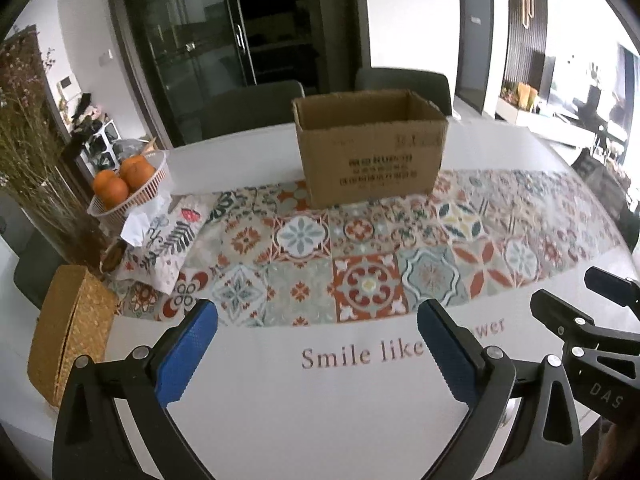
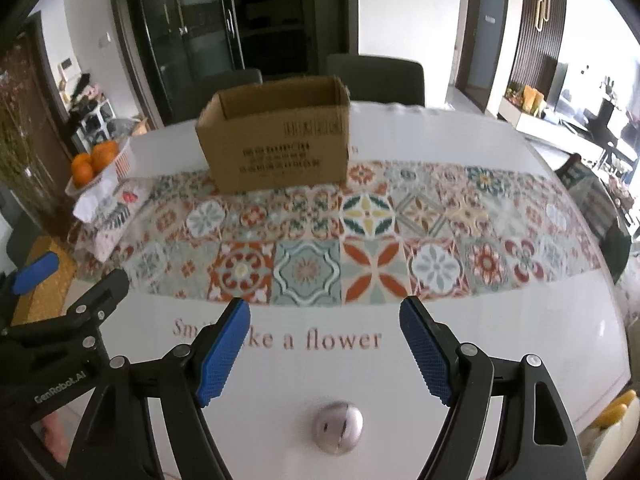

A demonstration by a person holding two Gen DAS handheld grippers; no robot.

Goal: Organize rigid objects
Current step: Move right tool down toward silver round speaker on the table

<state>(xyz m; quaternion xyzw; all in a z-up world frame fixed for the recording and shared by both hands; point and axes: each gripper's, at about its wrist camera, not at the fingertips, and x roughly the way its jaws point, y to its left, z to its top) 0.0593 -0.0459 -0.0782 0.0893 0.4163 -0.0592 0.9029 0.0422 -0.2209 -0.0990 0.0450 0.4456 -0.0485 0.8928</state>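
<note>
An open brown cardboard box [image 1: 370, 148] stands upright at the far side of the table on the patterned runner; it also shows in the right wrist view [image 2: 276, 136]. A small round silvery object [image 2: 338, 427] lies on the white tabletop close under my right gripper [image 2: 325, 312], between its blue pads. My right gripper is open and empty. My left gripper [image 1: 318, 316] is open and empty, low over the near table edge. The left gripper shows at the left of the right wrist view [image 2: 76, 280], and the right gripper at the right of the left wrist view [image 1: 580, 296].
A white basket of oranges [image 1: 128, 184] sits at the far left on folded cloth [image 1: 168, 236]. A woven straw box [image 1: 70, 332] lies at the near left, with dried flowers [image 1: 28, 152] behind it. Chairs [image 1: 256, 108] stand behind the table. The tiled runner [image 1: 360, 248] crosses the middle.
</note>
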